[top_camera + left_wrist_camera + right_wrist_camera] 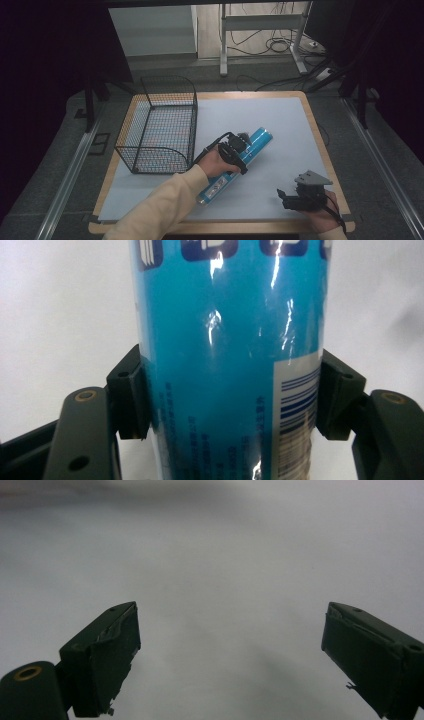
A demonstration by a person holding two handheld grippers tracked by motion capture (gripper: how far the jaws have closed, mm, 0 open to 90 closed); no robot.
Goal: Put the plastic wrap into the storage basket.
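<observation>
A long blue tube (235, 162) with white print lies slantwise across the middle of the white mat. My left gripper (240, 146) is shut on its middle. In the left gripper view both black pads (131, 392) press the sides of the glossy blue tube (225, 370), which runs up between the jaws with a barcode label at the lower right. Near the mat's front right corner my right gripper (286, 196) stands open over bare mat. Its two jaws stay wide apart in the right gripper view, with nothing between the fingertips (230, 650).
A black wire basket (160, 125) stands on the left part of the table, just left of the held tube. The white mat (280, 120) covers a wooden tabletop. Metal rails run along both sides, and a desk frame with cables stands behind.
</observation>
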